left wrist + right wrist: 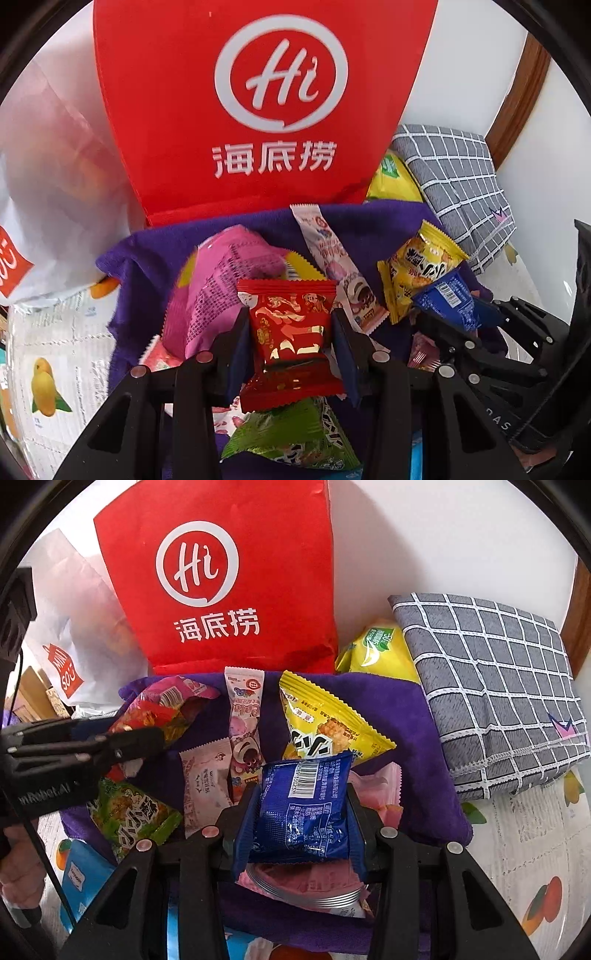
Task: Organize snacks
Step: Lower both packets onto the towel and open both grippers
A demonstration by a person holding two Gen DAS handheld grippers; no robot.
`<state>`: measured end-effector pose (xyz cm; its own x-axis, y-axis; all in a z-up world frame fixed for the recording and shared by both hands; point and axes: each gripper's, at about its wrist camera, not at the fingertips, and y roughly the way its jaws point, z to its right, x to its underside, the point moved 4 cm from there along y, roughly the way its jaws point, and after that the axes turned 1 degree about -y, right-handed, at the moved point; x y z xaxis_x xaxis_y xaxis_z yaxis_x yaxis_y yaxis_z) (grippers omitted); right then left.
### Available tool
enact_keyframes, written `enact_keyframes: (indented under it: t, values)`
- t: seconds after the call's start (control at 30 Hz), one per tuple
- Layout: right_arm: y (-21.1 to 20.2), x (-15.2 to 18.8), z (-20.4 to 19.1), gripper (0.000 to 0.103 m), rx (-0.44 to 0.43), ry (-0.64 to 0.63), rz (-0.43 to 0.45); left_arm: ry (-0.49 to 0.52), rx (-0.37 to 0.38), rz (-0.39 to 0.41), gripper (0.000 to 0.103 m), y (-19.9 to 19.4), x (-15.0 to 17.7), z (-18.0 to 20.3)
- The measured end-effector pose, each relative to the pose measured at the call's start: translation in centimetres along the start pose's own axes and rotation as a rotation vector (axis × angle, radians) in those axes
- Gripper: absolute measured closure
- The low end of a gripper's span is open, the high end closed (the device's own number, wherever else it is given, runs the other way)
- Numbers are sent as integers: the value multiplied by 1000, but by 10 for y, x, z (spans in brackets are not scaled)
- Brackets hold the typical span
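Observation:
My left gripper point(290, 317) is shut on a red and gold snack packet point(286, 295), held upright above a purple cloth point(155, 258) strewn with snacks. My right gripper point(303, 794) is shut on a blue packet point(306, 812), barcode side up, over the same cloth point(406, 738). In the left wrist view the right gripper point(443, 314) and its blue packet point(448, 299) show at the right. In the right wrist view the left gripper point(147, 738) comes in from the left. A pink packet point(221, 280), a yellow packet point(325, 720), a green packet point(129, 812) and a long pink stick packet point(243, 720) lie loose.
A tall red paper bag point(221, 590) stands behind the cloth against the wall. A white plastic bag point(74, 646) sits to its left. A grey checked fabric pouch point(498, 701) and a yellow-green pack point(380, 646) lie at the right. The fruit-print tablecloth point(535, 849) shows around them.

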<state>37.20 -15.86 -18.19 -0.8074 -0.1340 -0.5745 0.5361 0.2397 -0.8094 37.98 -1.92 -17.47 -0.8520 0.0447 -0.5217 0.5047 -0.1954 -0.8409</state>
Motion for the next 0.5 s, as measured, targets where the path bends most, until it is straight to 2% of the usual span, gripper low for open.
enact_keyframes:
  t: [0.5]
  values:
    - [1, 1, 3, 60, 17, 1, -11, 15, -12, -72, 61, 19, 6, 7]
